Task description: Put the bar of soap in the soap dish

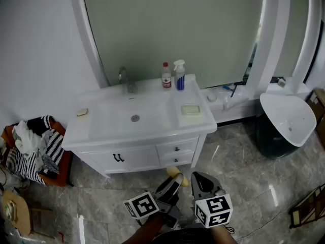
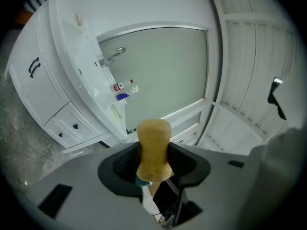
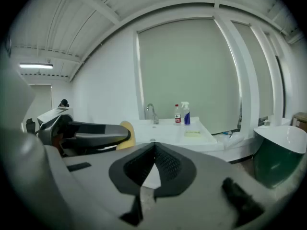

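A yellow bar of soap (image 2: 153, 138) is pinched between the jaws of the left gripper (image 2: 154, 163). The soap is stood on end and sticks out past the jaw tips. It is held low over the floor (image 1: 244, 177), well in front of the white bench (image 1: 142, 136).

The jaws of the right gripper (image 3: 154, 150) are pressed together, and nothing is held in them. This gripper is just beside the left one, also well in front of the bench.

A pale green soap dish (image 1: 191, 110) is seen on the right part of the bench top. Nothing is seen in it. A spray bottle (image 1: 179, 75) and a bottle with a red cap (image 1: 166, 76) are stood at the back of the bench, close together. A tap (image 1: 124, 78) is found at the back of the bench, left of the bottles. A pile of clothes (image 1: 35, 146) is left of the bench.
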Tool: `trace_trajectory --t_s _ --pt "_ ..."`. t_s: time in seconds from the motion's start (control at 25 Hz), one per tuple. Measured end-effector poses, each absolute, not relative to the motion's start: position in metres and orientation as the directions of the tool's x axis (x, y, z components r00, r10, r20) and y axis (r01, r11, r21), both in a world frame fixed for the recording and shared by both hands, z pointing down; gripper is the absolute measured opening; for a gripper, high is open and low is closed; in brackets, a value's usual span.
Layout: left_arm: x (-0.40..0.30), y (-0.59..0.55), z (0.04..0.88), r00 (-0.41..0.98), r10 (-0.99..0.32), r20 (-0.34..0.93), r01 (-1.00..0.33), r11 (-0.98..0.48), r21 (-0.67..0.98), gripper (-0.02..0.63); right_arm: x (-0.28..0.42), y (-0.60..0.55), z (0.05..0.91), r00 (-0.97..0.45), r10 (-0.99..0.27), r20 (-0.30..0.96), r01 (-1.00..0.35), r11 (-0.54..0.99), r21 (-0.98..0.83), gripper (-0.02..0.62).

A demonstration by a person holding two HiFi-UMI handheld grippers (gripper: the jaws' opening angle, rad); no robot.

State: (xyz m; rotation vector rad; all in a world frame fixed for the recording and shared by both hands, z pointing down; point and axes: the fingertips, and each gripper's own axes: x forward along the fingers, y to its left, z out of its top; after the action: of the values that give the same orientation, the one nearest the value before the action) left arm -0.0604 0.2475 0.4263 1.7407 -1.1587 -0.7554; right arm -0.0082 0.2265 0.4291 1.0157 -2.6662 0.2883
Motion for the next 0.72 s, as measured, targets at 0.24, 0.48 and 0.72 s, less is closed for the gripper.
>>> trace_trajectory --t_s 0.24,0.48,0.72 --pt "-0.06 0.247 0.427 0.377 -0.926 -0.01 -0.388 -0.167 0.906 0.184 -0.008 0.226 0.428 -0.715 -0.624 0.315 -0.677 0.731 -0.089 0.011" --pt "-0.058 0.239 0.431 0.382 -0.924 0.016 -0.403 -0.151 0.903 0.184 -0.002 0.218 0.429 -0.704 -0.64 0.308 -0.691 0.718 -0.087 0.011" --pt "-0.053 0.227 0.432 0.396 -0.918 -0.003 -0.387 -0.169 0.907 0.184 0.004 0.208 0.436 -0.696 -0.645 0.316 -0.701 0.706 -0.101 0.011"
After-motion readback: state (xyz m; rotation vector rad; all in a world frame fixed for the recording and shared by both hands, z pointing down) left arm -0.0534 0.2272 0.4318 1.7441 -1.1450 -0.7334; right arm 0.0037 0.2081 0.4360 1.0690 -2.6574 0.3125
